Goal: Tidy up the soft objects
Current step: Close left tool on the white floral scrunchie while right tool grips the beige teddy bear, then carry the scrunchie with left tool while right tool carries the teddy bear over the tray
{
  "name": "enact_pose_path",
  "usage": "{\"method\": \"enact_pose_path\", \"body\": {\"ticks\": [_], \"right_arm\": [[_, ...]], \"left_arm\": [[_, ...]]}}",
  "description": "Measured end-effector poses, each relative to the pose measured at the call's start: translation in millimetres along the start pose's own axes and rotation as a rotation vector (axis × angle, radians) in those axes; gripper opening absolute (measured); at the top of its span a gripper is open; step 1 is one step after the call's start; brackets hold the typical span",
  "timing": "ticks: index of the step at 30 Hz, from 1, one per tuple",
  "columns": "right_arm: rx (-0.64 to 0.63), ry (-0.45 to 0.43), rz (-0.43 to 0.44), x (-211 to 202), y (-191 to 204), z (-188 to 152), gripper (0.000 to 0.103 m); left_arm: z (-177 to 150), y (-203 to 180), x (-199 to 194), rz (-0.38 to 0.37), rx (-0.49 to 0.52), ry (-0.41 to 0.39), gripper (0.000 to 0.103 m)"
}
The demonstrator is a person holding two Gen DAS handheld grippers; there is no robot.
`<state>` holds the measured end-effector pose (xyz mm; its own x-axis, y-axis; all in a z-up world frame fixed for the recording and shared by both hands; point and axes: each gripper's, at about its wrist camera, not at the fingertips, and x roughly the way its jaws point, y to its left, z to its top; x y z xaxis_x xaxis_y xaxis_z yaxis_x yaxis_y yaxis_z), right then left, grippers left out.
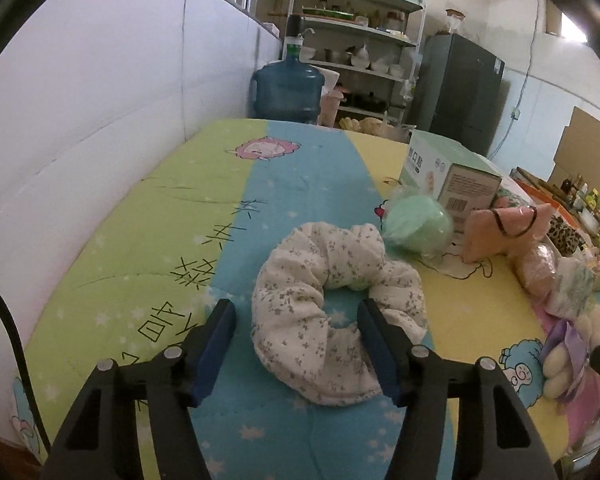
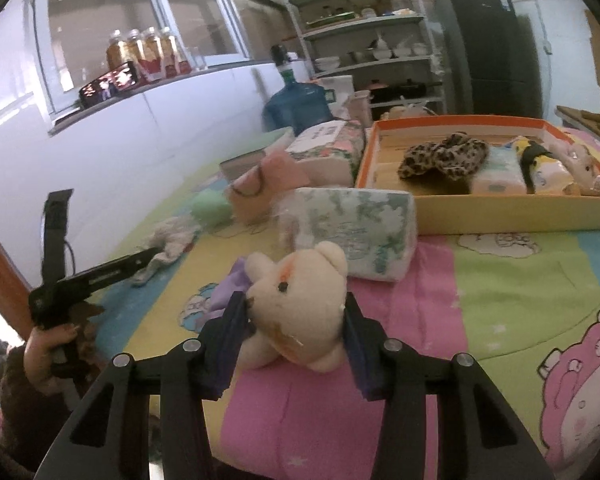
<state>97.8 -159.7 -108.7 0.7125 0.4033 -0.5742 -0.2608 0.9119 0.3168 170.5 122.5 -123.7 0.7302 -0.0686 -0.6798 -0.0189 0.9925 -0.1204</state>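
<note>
The quilted cartoon bedspread (image 2: 520,280) carries everything, and at its far side sits the orange-rimmed tray (image 2: 452,200), already holding a leopard scrunchie (image 2: 444,156), packets and a small plush. That tray lies ahead and to the right of the right gripper (image 2: 294,316), with a tissue pack (image 2: 352,236) lying between them; this is the line any carry would have to follow. The right gripper's fingers sit against both sides of the cream teddy bear (image 2: 300,308), narrowed onto its head, apparently holding it just above the pink stripe. The bear's body runs toward the camera, so its lower half and the purple cloth behind it are largely hidden.

The left gripper (image 1: 296,348) is spread wide, one finger outside the floral scrunchie (image 1: 332,312), the other inside its ring, gripping nothing. The scrunchie lies flat directly ahead, its near edge partly hidden behind the right finger. The green foam ball (image 1: 416,224) rests just beyond it.
</note>
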Motion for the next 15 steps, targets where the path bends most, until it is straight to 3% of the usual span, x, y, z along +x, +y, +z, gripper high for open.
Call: {"method": "enact_pose_path", "body": {"ticks": [1, 2, 3, 5, 11, 15], "right_arm": [[-0.004, 0.000, 0.006, 0, 2, 0, 0.047], [-0.008, -0.001, 0.013, 0, 4, 0, 0.047], [-0.012, -0.002, 0.020, 0, 6, 0, 0.047], [-0.020, -0.007, 0.028, 0, 9, 1, 0.047], [-0.033, -0.031, 0.039, -6, 13, 8, 0.047], [-0.041, -0.058, 0.047, -12, 15, 16, 0.047]], "left_arm": [[0, 2, -1, -0.008, -0.003, -0.006, 0.050], [0, 4, -1, -0.006, -0.010, -0.013, 0.029], [-1, 6, -1, -0.001, -0.021, -0.016, 0.018], [-2, 10, -3, -0.033, -0.037, -0.023, 0.011], [-7, 14, -13, -0.085, -0.080, -0.061, 0.007], [-6, 7, -32, -0.071, -0.064, -0.112, 0.007]]}}
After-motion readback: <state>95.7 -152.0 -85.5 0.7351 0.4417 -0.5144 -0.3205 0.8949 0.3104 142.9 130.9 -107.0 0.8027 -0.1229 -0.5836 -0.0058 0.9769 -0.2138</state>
